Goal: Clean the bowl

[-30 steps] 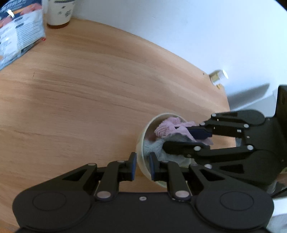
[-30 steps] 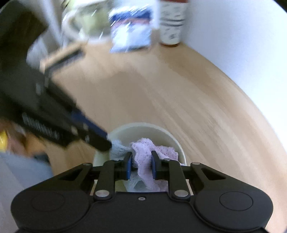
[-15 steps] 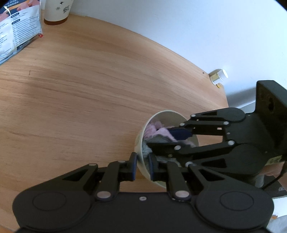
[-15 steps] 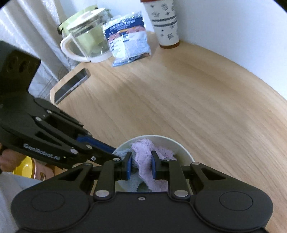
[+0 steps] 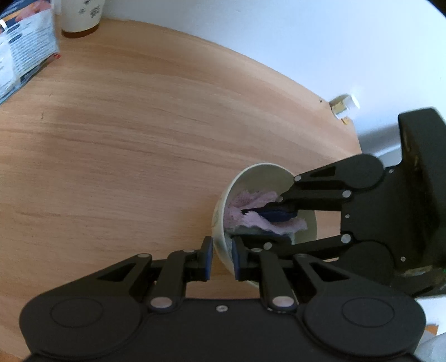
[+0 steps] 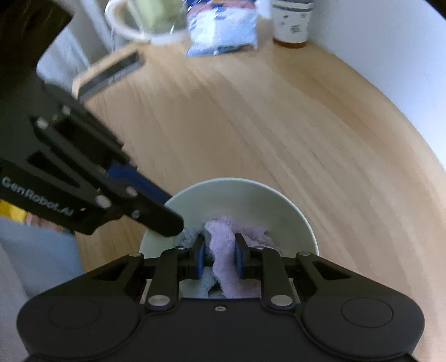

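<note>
Since a second ago the right gripper has sunk deeper into the bowl, and in the left wrist view its fingers now cover more of the cloth. Its jaws are pinched narrow on the lilac and pale blue cloth, bunched between the pads and pressed against the bowl's inside. The left gripper clamps the cream bowl's near rim, one pad outside the wall and one inside. The bowl sits near the wooden table's edge, mouth tipped toward the right gripper, which fills its opening in the left wrist view. Farther off, well apart from the bowl, stand a printed paper cup, a blue and white snack bag, a glass jug and, blurred, a dark flat phone-like slab.
</note>
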A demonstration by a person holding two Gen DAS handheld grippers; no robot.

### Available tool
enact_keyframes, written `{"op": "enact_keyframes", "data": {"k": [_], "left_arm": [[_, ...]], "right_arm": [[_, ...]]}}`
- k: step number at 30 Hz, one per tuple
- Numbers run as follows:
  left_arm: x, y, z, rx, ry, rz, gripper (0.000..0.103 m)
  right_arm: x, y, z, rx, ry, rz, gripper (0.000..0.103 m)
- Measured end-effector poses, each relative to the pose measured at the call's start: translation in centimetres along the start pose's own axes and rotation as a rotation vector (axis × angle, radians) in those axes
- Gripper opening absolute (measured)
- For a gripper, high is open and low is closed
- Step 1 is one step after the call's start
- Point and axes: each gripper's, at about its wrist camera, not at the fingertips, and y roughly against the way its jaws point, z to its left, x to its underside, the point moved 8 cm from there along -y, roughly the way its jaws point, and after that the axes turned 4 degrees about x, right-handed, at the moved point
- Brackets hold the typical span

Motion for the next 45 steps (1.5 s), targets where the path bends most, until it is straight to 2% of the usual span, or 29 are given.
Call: {"op": "enact_keyframes", "data": {"k": [2, 5, 10, 16, 26, 33, 36, 39, 42, 45], "left_arm": [[-0.2, -0.3, -0.1, 0.000, -0.013, 0.006, 0.014], [-0.4, -0.6, -0.1, 0.002, -0.027, 0.013, 0.014], [-0.6, -1.2, -0.4, -0.007, -0.081, 0.038, 0.014], [-0.8, -1.5, -0.9, -0.026, -0.164, 0.049, 0.015], [-1.8, -1.7, -0.5, -0.003, -0.169, 0.056, 0.017], [-2.2, -1.7, 0.2, 0.016, -0.119, 0.066, 0.017], [-2.3, -1.9, 0.1, 0.004, -0.132, 0.064, 0.017], [-2.2, -2.0, 0.0, -0.025, -0.128, 0.075, 0.014], [-2.2, -2.3, -0.4, -0.038, -0.138, 0.082, 0.013], [-2.1, -2.6, -0.6, -0.049, -0.147, 0.083, 0.013]], "right_arm": [[0.2, 0.3, 0.2, 0.033, 0.031, 0.039, 0.023], [0.6, 1.6, 0.0, 0.078, 0.054, 0.047, 0.023], [0.7, 4.3, -0.5, 0.145, 0.018, -0.031, 0.023], [-0.3, 4.8, -1.2, 0.225, -0.027, -0.135, 0.023], [-0.7, 2.1, -2.6, 0.198, -0.104, -0.119, 0.023], [-0.3, 1.0, -2.6, 0.180, -0.115, -0.097, 0.023], [0.1, 0.7, -2.3, 0.172, -0.107, -0.084, 0.023], [0.4, 0.8, -2.3, 0.144, -0.126, -0.065, 0.023], [0.7, 2.1, -1.8, 0.040, -0.119, -0.032, 0.023], [1.0, 4.3, -2.1, 0.072, -0.075, -0.024, 0.023]]}}
